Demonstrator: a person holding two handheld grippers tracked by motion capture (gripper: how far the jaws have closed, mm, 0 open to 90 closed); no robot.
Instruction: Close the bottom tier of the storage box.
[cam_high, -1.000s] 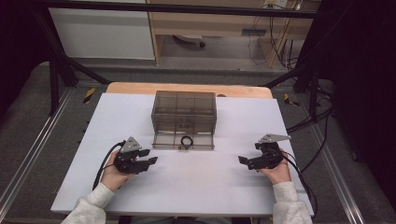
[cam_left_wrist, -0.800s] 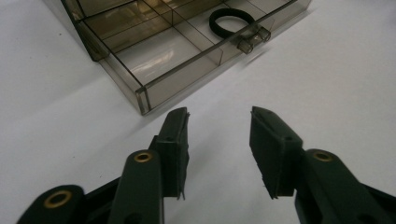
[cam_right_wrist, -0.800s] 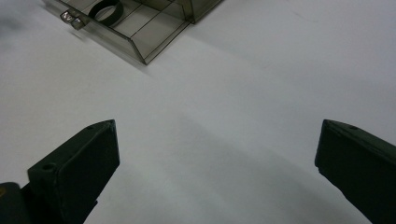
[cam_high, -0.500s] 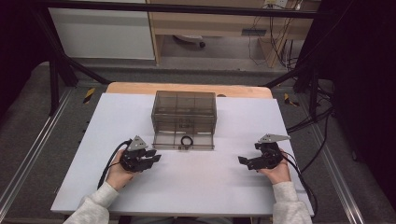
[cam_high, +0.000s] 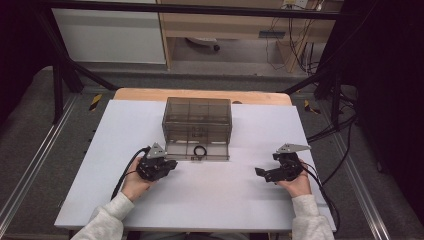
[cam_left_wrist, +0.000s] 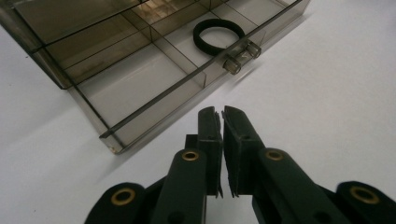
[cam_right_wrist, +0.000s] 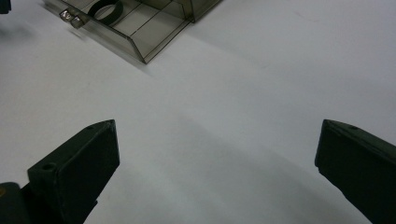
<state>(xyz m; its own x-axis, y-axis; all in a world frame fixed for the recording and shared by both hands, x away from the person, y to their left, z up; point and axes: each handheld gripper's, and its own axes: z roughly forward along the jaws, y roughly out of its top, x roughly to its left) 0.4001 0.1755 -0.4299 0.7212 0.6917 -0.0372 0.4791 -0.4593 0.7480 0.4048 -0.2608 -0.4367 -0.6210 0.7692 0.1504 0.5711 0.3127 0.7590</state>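
On the white tabletop (cam_high: 210, 200) the smoky, clear plastic compartment box (cam_high: 197, 120) stands with its lid folded down flat toward the person, and the small black rubber ring (cam_high: 200, 151) lies loose on that lid near the clasp; nothing has been lifted yet, so the handling seems to be only starting. The left hand-held gripper (cam_high: 171, 164), just beside the lid's near corner, has just been closing and its jaws now meet on nothing. The right hand-held gripper (cam_high: 260, 172) waits well apart, jaws wide and empty.
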